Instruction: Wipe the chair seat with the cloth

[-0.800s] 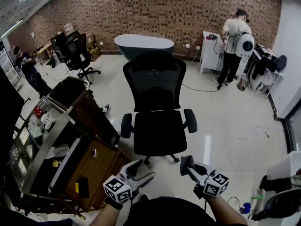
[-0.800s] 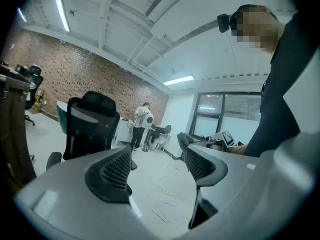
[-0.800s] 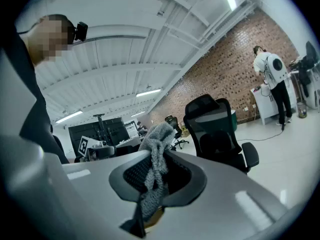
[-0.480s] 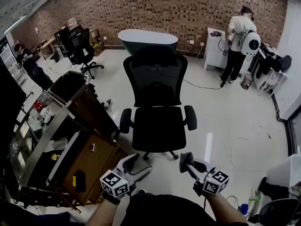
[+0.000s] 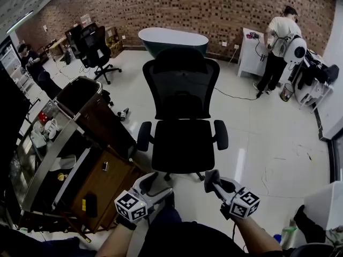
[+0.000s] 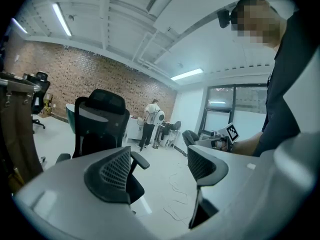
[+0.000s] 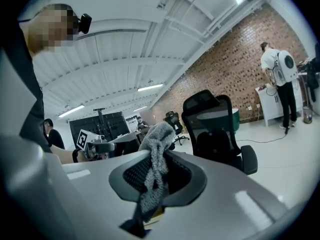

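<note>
— Our right tongs (image 7: pixel 159 179): what do we hold in them?
— We have them clamped on the grey cloth (image 7: pixel 154 149), which hangs down between the pads.
— And our left tongs (image 6: pixel 160 170)?
— We hold those with the jaws apart and only floor showing between them.
— Where are both?
— Low in front of us, side by side, well short of the black chair (image 5: pixel 181 84).
— So the cloth is off the chair seat (image 5: pixel 182 146)?
— Yes, apart from it. We see a wooden cabinet (image 5: pixel 110 189) left of the chair and a person (image 5: pixel 278 42) standing by the far brick wall (image 5: pixel 161 9).
</note>
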### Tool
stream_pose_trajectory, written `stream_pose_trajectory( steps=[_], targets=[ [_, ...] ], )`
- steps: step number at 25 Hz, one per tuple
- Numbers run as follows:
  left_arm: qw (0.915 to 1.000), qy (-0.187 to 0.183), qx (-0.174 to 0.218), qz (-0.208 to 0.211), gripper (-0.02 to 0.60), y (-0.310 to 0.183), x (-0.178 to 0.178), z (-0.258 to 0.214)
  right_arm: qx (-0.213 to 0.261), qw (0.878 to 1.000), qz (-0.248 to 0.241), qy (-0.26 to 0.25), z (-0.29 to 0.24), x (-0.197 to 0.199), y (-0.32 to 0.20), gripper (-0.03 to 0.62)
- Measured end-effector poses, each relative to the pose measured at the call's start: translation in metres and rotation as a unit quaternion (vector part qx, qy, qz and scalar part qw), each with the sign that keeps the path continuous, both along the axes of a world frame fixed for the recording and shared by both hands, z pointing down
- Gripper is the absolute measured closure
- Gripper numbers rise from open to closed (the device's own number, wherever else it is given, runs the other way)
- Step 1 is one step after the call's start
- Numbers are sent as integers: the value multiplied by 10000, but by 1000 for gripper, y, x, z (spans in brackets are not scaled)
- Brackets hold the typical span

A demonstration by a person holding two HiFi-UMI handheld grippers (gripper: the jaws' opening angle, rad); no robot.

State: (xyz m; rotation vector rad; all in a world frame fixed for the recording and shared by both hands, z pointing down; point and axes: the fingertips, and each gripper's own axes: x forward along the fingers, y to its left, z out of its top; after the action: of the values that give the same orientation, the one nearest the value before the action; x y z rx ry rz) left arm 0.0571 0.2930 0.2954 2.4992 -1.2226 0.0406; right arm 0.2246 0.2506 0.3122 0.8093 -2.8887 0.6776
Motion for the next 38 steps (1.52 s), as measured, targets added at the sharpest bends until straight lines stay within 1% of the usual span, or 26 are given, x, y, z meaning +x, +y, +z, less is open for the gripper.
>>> stream_pose_trajectory(
  steps=[5, 10, 14, 19, 21, 24, 27, 31, 38],
  targets=[
    [9999, 12, -87, 77, 198, -44, -21, 15, -14, 9999, 6, 149, 6, -24, -38, 545],
    [9995, 56, -218, 240, 196, -112, -54, 32, -142, 9989, 114, 433, 20, -56, -100, 543],
    [9986, 17, -354, 394, 192, -167, -92, 47, -272, 9978, 161, 577, 40, -97, -155, 542],
    [9968, -35, -527, 598, 189, -227, -136, 72, -245, 9961, 169, 830, 63, -156, -224, 542],
    [9962, -51, -603, 628, 189, -247, -147, 82, -258, 9949, 83, 970, 75, -177, -250, 541],
    [9951, -31, -751, 636, 189, -270, -155, 98, -363, 9921, -102, 1195, 96, -206, -281, 540],
    [9943, -44, -870, 616, 181, -288, -162, 116, -455, 9875, -318, 1474, 129, -234, -304, 540],
    [9937, -103, -966, 564, 181, -315, -176, 143, -522, 9789, -607, 1878, 190, -277, -342, 540],
    [9911, -71, -1289, 312, 181, -354, -189, 207, -657, 9536, -1159, 2700, 319, -332, -403, 540]
  ],
)
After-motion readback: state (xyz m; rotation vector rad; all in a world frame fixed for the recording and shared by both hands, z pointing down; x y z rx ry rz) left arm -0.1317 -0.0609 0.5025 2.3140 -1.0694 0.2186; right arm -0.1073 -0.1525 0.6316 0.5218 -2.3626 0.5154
